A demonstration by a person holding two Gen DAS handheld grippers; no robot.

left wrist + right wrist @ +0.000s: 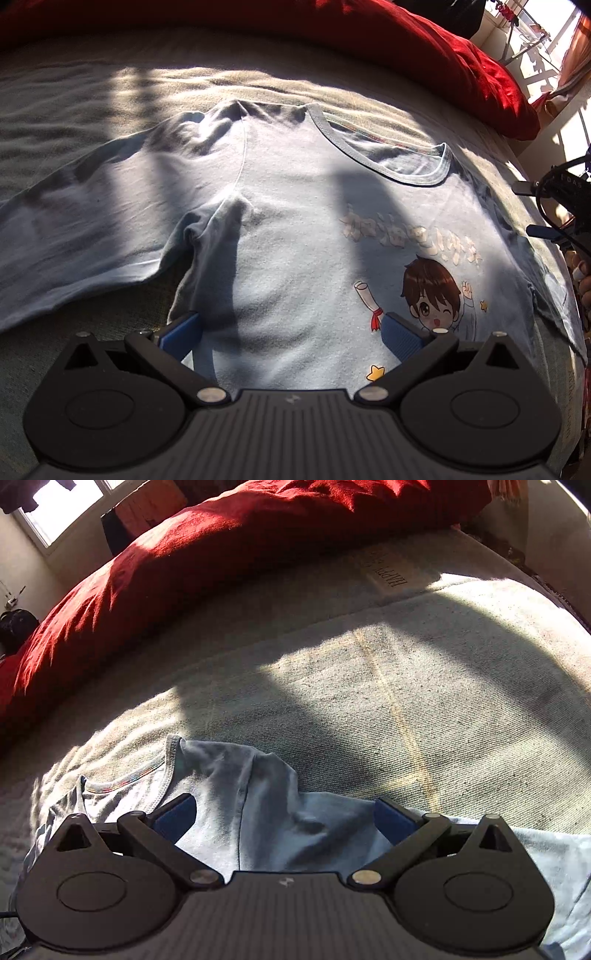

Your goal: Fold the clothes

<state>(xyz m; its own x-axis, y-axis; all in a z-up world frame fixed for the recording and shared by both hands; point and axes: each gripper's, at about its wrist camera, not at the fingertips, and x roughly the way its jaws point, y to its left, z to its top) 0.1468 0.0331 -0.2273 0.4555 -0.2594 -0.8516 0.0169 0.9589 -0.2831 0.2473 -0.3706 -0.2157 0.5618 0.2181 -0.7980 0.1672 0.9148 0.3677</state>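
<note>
My left gripper [291, 332] hangs just above the shirt's [295, 221] chest with its blue pads [183, 332] spread wide, nothing between them. My right gripper [284, 818] is spread wide too, over the shoulder and sleeve [332, 830]. The shirt is pale blue, lying front-up on the grey bed cover [406, 701] — a cartoon boy [432, 295] printed low on the chest, pale lettering above him that I can't read. One sleeve [74, 221] stretches flat to the left; the hem is hidden behind the gripper body. Sun and shadow stripe the cloth. Beyond — a red quilt [443, 55], then bright windows.
</note>
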